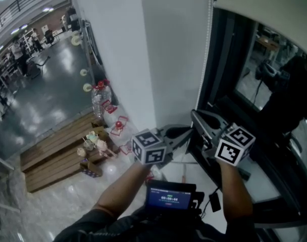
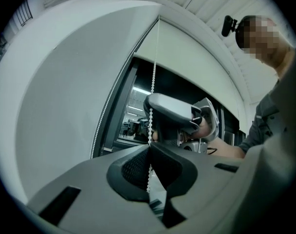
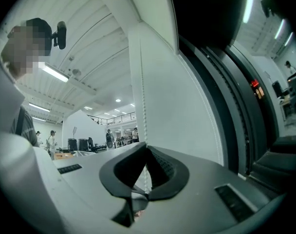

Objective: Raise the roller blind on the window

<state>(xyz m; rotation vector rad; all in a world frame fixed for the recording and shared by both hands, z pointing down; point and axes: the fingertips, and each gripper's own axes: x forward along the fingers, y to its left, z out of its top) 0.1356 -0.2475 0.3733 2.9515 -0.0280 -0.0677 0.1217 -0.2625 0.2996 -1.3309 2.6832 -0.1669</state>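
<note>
Standing by the window, I see the cream fabric roller blind [image 1: 264, 4] rolled down only across the upper right of the head view, a smooth matte sheet with a curved lower edge, and below it the dark glossy window glass [image 1: 274, 89] in its black frame. The thin white bead chain [image 1: 207, 49], a string of tiny round beads, hangs straight down along the left edge of that frame, beside the plain white wall [image 1: 143, 44]. Both tools meet on it just below the middle of the picture. The left gripper [image 1: 190, 131], smooth grey plastic with a black-and-white marker cube, has its black ribbed pads pinched together on the bead chain [image 2: 153, 77], which runs down into the seam where the jaws [image 2: 149, 149] meet and shows again below it. The right gripper [image 1: 195, 114] is likewise clamped tight, the bead chain [image 3: 142, 101] dropping straight into its closed pads [image 3: 147, 149]. In the left gripper view the rounded grey nose of the right gripper [image 2: 171, 112] sits just above the left one's jaws, against the same line of beads. At the left of the head view a clear plastic bottle [image 1: 100, 101] stands by some pale wooden boards [image 1: 57, 158] on a shiny grey floor
</note>
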